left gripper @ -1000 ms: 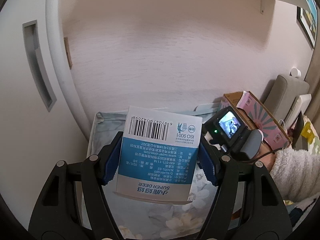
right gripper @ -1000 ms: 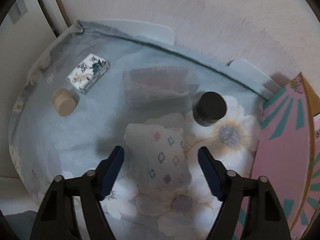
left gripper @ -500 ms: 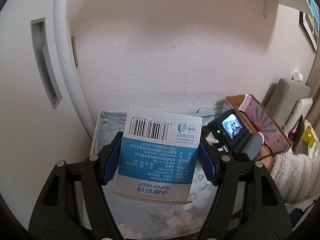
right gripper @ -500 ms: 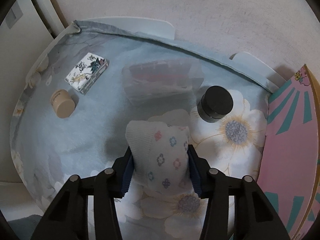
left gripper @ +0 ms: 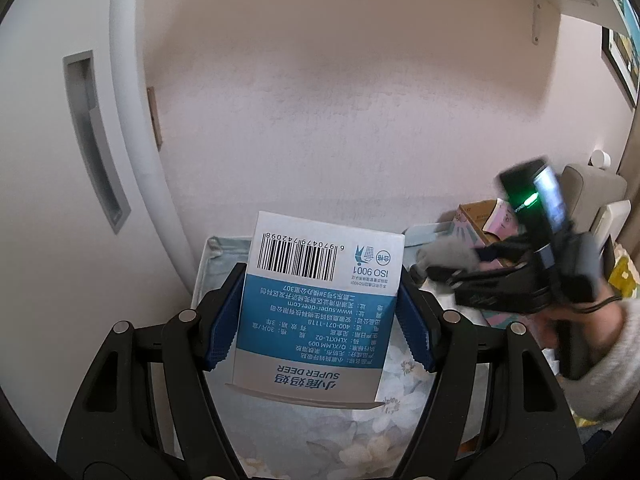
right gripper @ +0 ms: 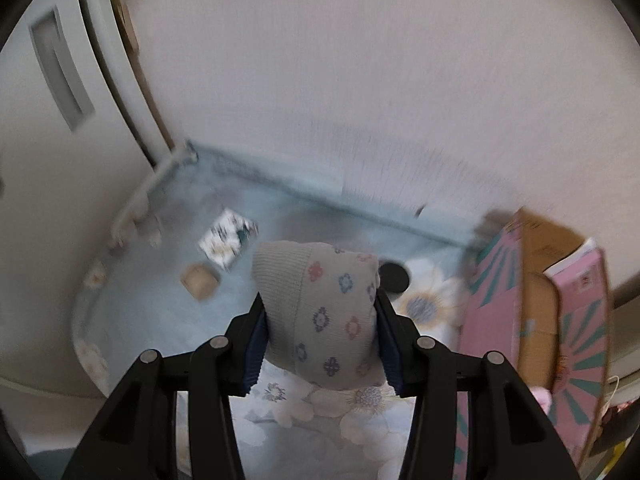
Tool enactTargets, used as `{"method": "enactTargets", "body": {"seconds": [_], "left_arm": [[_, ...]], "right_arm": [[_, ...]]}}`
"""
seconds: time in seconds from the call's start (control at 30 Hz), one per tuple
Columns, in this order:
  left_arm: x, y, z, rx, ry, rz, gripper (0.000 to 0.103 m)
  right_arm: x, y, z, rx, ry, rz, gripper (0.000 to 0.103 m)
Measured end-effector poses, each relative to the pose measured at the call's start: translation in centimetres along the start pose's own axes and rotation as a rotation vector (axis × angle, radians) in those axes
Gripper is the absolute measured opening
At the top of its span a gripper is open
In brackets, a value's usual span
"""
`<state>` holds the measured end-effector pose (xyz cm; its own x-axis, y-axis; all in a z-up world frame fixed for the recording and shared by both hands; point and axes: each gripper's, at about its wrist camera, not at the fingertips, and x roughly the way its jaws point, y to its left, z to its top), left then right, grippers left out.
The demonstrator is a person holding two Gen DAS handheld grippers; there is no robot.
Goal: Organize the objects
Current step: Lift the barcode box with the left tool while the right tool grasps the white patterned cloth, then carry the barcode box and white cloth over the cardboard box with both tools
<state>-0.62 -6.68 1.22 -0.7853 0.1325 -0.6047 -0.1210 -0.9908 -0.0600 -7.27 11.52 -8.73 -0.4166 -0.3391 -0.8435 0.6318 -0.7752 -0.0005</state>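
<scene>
The carton (left gripper: 320,304) is showing white and blue panels with a black barcode. The knitted sock (right gripper: 320,312) is wearing pale grey dotted with blue and red flower motifs. The cloth (right gripper: 152,280) is lying light blue with large white blossoms. The cardboard box (right gripper: 496,320) is displaying pink with teal rays. The jar lid (right gripper: 394,276) is looking black.

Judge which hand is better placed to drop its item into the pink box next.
Right, probably: the right gripper grips the rolled sock, with the open pink box beside it.
</scene>
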Motion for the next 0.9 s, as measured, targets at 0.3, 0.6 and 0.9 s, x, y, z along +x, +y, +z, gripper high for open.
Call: {"method": "enactTargets", "body": {"seconds": [0.3, 0.6, 0.9], "left_arm": [[0.6, -0.3, 0.4, 0.016, -0.024, -0.009, 0.067], [1.3, -1.0, 0.5, 0.044, -0.028, -0.054, 0.067], [2.3, -1.3, 1.3, 0.064, -0.016, -0.080, 0.067]], "right_arm": [[-8.2, 0.6, 0.9, 0.078, -0.179, -0.066, 0.045], [-10.6, 0.9, -0.7, 0.126, -0.214, -0.101, 0.045], [-11.2, 0.5, -1.5, 0.155, -0.219, -0.113, 0.045]]}}
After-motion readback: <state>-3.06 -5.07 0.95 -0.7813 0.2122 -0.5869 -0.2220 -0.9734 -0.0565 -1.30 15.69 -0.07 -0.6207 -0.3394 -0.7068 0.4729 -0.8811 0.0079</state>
